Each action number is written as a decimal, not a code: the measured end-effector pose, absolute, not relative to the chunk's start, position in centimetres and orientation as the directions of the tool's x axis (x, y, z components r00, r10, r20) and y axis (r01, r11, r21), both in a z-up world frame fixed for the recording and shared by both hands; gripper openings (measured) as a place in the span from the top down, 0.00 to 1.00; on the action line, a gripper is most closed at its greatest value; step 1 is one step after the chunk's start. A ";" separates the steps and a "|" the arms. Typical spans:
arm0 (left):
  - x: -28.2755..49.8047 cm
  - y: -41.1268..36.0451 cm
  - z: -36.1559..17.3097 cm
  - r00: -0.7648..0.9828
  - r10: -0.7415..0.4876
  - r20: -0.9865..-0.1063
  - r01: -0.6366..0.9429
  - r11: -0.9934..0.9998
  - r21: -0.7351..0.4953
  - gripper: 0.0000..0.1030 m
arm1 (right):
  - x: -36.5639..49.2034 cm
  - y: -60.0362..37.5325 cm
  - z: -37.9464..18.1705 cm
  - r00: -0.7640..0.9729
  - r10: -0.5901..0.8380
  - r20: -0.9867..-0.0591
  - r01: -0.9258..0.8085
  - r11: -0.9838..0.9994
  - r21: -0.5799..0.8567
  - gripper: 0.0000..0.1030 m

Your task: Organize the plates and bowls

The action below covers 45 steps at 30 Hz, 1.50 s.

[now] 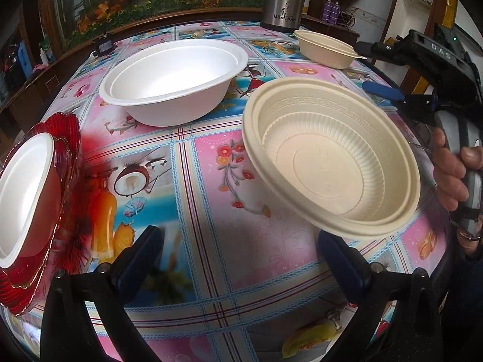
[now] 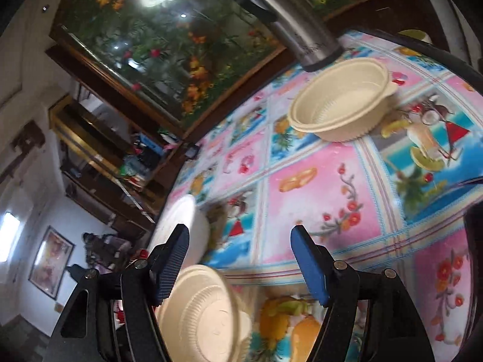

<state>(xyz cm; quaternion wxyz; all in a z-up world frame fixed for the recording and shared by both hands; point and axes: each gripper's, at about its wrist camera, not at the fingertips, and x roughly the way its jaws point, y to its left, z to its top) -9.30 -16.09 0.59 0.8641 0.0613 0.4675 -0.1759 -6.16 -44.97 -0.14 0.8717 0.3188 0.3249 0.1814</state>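
- Two dark fingers of the left gripper stand wide apart at the bottom of the left wrist view, with nothing between them but the flowered tablecloth.
- One cream ribbed bowl sits tilted right of centre in that view, its lower rim just above the gripper's right finger; it cannot be told whether they touch. It has a key-pattern band under the rim and a fluted wall.
- At the left edge a red glass plate carries a white bowl, seen nearly edge-on.
- At the right edge a hand grips the handle of the right gripper, whose blue-padded fingers reach in above the tilted bowl.
- In the right wrist view, those fingers stand released and spread; the cream bowl's rim lies low beside the left one, blurred, with no pad pressing on it.
- Further back, upper centre-left in the left view, a large white bowl rests upright on the cloth.
- Farthest, upper right, a second cream bowl stands just before a steel jug.
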 end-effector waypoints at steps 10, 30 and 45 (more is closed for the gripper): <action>-9.5 -16.7 0.4 0.500 -0.217 -0.838 0.376 0.926 -0.016 0.00 | -6.1 -46.0 -1.0 0.784 0.330 -0.526 0.062 0.801 0.596 0.27; -11.0 -15.7 0.7 0.597 -0.045 -0.801 0.198 0.976 0.093 0.00 | -12.0 -43.7 4.8 0.930 0.248 -0.273 -0.100 0.882 0.460 0.27; -19.8 -15.7 4.0 0.684 -0.031 -0.729 0.063 0.998 0.018 0.00 | -12.7 -40.8 5.3 0.928 0.238 -0.286 -0.157 0.947 0.279 0.27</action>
